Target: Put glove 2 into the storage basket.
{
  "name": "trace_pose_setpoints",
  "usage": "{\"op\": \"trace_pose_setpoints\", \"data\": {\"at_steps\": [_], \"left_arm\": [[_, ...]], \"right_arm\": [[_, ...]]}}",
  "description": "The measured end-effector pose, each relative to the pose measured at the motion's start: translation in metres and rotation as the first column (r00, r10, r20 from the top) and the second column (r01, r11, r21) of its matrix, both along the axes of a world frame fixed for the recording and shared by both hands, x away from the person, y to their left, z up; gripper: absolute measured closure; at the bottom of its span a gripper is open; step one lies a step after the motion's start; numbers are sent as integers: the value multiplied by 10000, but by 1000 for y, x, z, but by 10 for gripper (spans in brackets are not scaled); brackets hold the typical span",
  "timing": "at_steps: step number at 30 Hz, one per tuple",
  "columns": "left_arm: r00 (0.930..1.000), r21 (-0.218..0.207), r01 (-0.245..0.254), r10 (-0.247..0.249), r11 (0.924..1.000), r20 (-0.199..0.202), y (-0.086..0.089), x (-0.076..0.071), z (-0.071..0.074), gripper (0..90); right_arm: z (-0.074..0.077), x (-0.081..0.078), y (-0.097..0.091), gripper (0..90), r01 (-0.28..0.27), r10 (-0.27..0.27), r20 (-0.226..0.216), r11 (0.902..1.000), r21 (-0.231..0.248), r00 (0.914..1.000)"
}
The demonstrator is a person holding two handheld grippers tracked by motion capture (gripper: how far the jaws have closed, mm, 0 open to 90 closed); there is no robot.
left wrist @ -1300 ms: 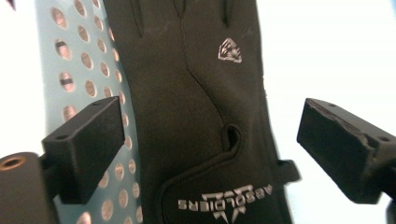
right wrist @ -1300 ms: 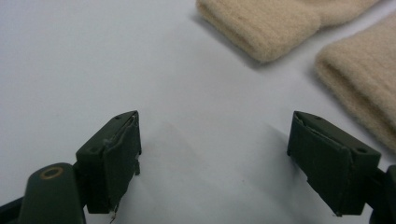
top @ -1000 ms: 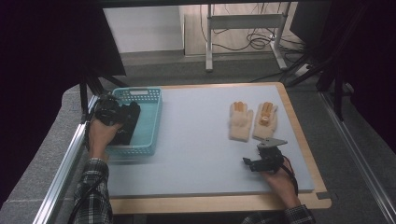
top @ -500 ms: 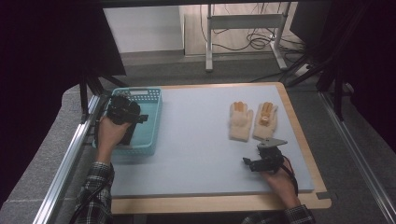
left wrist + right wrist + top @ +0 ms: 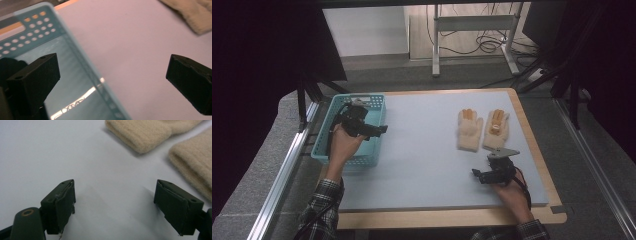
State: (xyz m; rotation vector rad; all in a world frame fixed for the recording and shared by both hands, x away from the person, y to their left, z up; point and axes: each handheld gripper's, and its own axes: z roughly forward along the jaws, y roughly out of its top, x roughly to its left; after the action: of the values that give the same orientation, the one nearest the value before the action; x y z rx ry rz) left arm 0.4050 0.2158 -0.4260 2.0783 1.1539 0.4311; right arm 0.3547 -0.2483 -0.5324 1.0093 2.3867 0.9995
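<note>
A pair of cream knitted gloves lies flat on the blue-grey mat, the left glove (image 5: 469,131) beside the right glove (image 5: 496,129), orange patches on their fingers. A teal perforated basket (image 5: 354,161) stands at the mat's left edge. My left gripper (image 5: 381,131) hovers open over the basket's right rim; in the left gripper view (image 5: 112,67) one jaw is above the basket (image 5: 32,22), the other above the mat, with a glove cuff (image 5: 192,15) far off. My right gripper (image 5: 477,175) rests open on the mat just short of the gloves; its jaws (image 5: 115,195) hold nothing, cuffs (image 5: 142,132) ahead.
The mat (image 5: 422,150) lies on a wooden table whose edge (image 5: 452,217) shows at the front. A metal rail (image 5: 287,170) runs along the left side. A metal stand (image 5: 472,25) and cables are on the floor behind the table.
My left gripper has lifted out of the basket's inside and swung right, now over the basket's right rim and pointing at the mat. The right gripper and gloves have not moved.
</note>
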Motion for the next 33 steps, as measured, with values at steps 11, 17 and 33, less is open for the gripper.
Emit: {"op": "trace_pose_setpoints", "data": {"at_steps": [11,17,33], "left_arm": [[9893,-371,1365,-1343,9899,572,-43,-28,-2,0],[9727,-376,2183,-2143,9751,895,-69,-47,-11,0],[9614,-345,2652,-2616,9636,854,-100,-91,-74,0]], "right_arm": [[0,0,0,171,1,-1,-5,10000,-1,10000],[0,0,0,171,8,-8,-26,10000,-5,10000],[0,0,0,169,19,-19,-11,10000,-20,10000]]}}
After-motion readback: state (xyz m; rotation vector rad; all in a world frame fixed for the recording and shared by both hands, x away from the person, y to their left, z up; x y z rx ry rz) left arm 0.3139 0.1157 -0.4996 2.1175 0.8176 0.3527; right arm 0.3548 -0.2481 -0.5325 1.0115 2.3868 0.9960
